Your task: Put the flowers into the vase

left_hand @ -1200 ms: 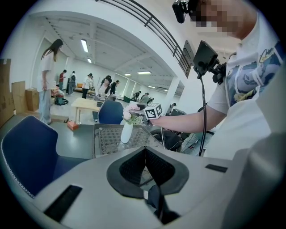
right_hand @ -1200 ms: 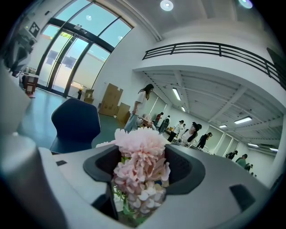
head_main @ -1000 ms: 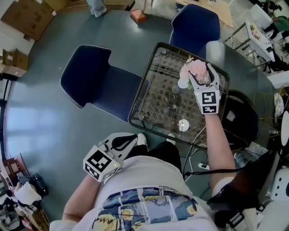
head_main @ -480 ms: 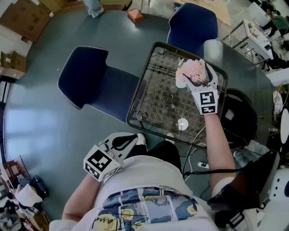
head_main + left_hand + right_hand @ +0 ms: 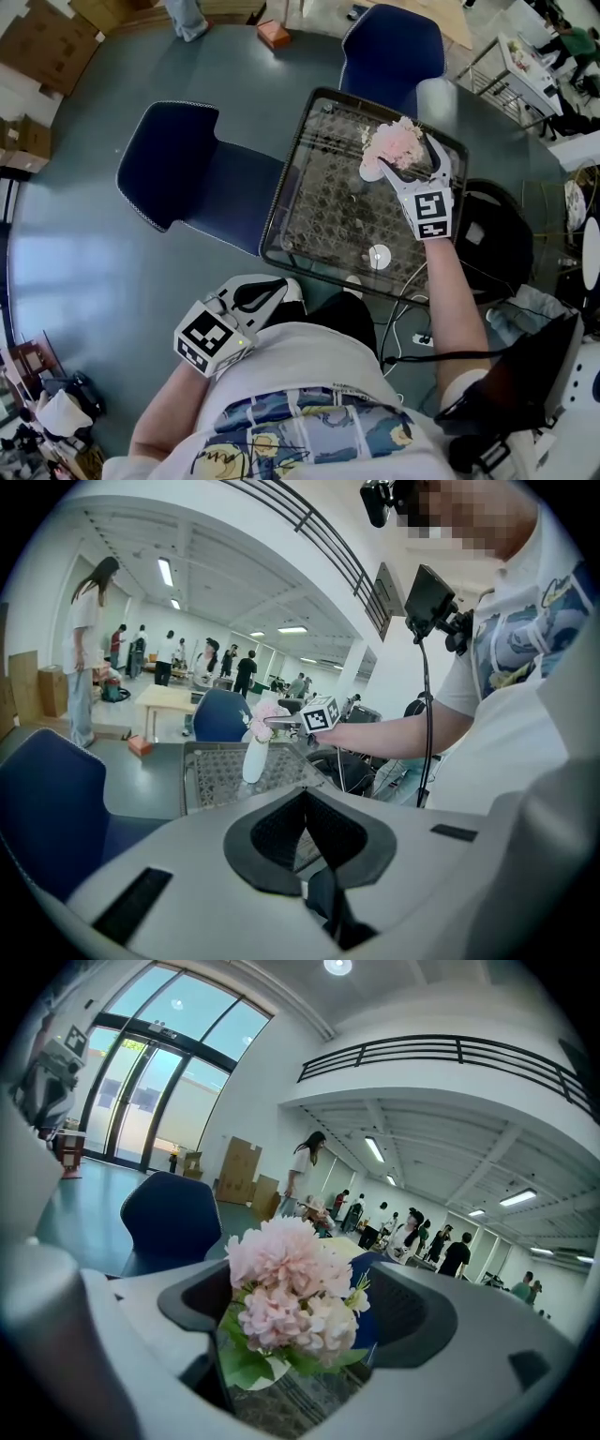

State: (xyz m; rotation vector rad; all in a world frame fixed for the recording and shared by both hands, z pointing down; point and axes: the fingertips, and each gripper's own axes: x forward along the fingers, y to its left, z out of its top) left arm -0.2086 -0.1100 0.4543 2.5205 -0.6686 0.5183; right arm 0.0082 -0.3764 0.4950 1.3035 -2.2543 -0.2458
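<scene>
Item: flowers [image 5: 291, 1297], pale pink, ruffled round heads with green leaves beneath. They stood in the vase [image 5: 253, 761], stems down in its mouth.

Item: vase, white, smooth, slim and upright. It was on the far right part of the table [image 5: 319, 216].

Item: table, a clear glass top in a dark frame, with a woven lattice showing under the glass.

Item: right gripper [image 5: 406, 153]. Its fingers were spread wide on either side of the blooms, and no firm pinch could be seen.

Item: left gripper [image 5: 305, 799]. It was low by the person's waist, well apart from the table, its fingers pressed together on nothing.

Item: padded blue chair [image 5: 187, 169], beside the table.

Hazards, as judged:
- The blooms were wider than the vase's neck and sat high, so the vase looked top-heavy.
- A finger catching a petal or leaf on the way out could drag the stems back up.
- The same catch could tip the vase on the slick glass.
- Pulling out sideways seemed riskier than backing straight away.
</scene>
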